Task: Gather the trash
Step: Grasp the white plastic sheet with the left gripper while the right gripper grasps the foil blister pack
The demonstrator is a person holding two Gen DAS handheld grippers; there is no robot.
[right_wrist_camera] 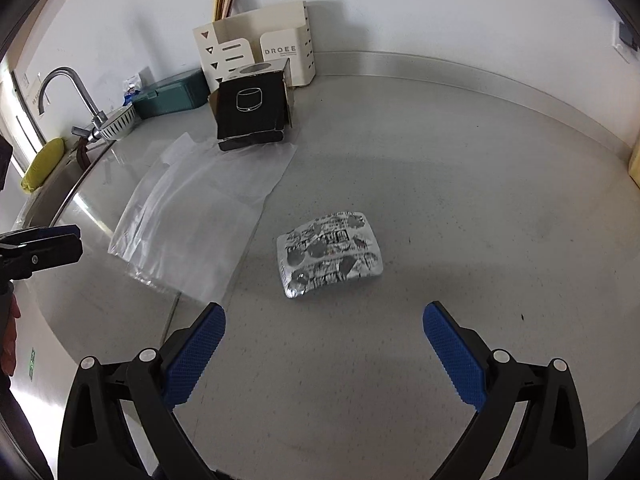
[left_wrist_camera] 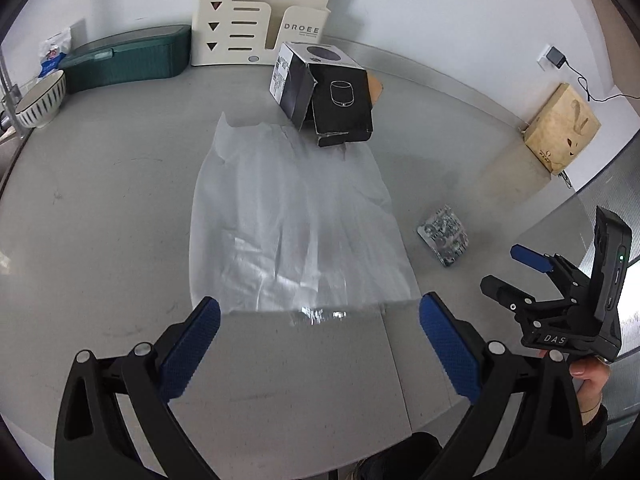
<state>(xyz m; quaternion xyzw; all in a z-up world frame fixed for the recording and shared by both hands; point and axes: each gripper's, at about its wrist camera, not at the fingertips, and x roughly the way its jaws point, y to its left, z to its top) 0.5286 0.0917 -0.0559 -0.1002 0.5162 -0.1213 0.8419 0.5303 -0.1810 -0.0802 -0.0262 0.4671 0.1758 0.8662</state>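
Note:
A clear plastic bag [left_wrist_camera: 292, 224] lies flat on the grey counter [left_wrist_camera: 100, 200], straight ahead of my open, empty left gripper [left_wrist_camera: 320, 320]. A torn black cardboard box [left_wrist_camera: 324, 92] sits on the bag's far edge. A silver empty blister pack [left_wrist_camera: 443, 235] lies to the bag's right. In the right wrist view the blister pack [right_wrist_camera: 330, 252] lies just ahead of my open, empty right gripper [right_wrist_camera: 324, 328], with the bag [right_wrist_camera: 200, 216] to its left and the box [right_wrist_camera: 254, 110] behind. The right gripper [left_wrist_camera: 508, 268] also shows at the right of the left wrist view.
A cream file organiser [left_wrist_camera: 256, 20], a green lidded box [left_wrist_camera: 128, 58] and a striped bowl [left_wrist_camera: 42, 100] stand at the back left. A tan tissue box [left_wrist_camera: 560, 128] stands at the right. A sink with faucet [right_wrist_camera: 68, 92] and yellow sponge [right_wrist_camera: 42, 164] lies left.

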